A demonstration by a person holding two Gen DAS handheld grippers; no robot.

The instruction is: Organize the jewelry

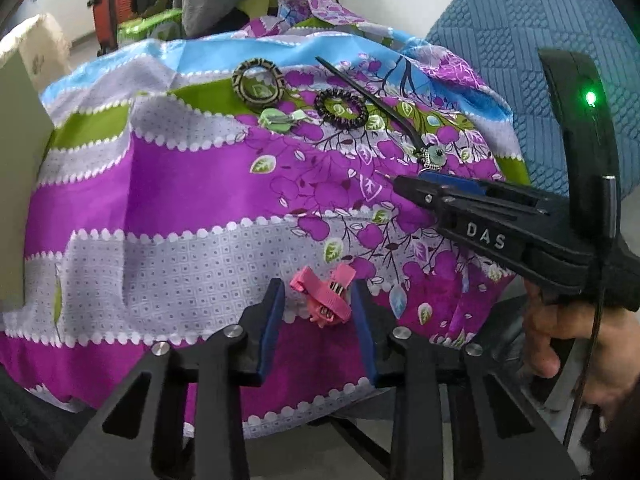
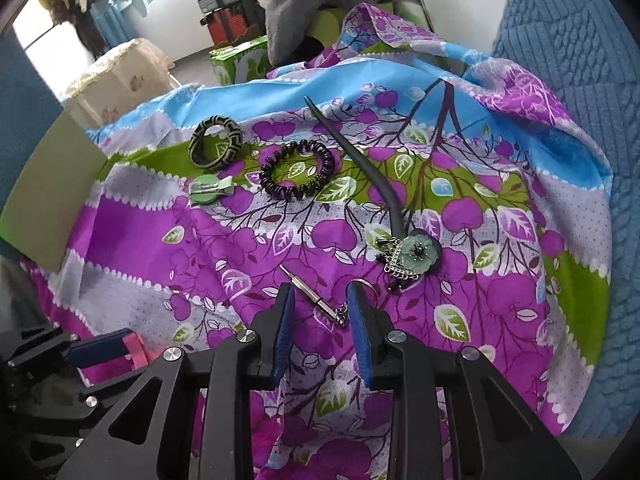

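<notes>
Straddling a pink hair clip point(image 1: 326, 294) at lower centre, the left gripper point(image 1: 318, 304) stands spread, nothing clamped, likely poised to grasp. Similarly parted, the right gripper point(image 2: 320, 312) brackets a small keychain screwdriver point(image 2: 310, 294), its long axis slanting to upper left, tip that way. Beyond, on the floral cloth point(image 2: 160, 216), a black hair stick point(image 2: 360, 168) points to upper left, flower end point(image 2: 418, 254) nearest.

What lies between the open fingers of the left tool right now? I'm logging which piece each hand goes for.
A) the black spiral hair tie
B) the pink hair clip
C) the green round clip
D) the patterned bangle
B: in the left wrist view the pink hair clip sits between the blue pads of the left tool, open around it, while the other pieces lie farther up the cloth.
</notes>
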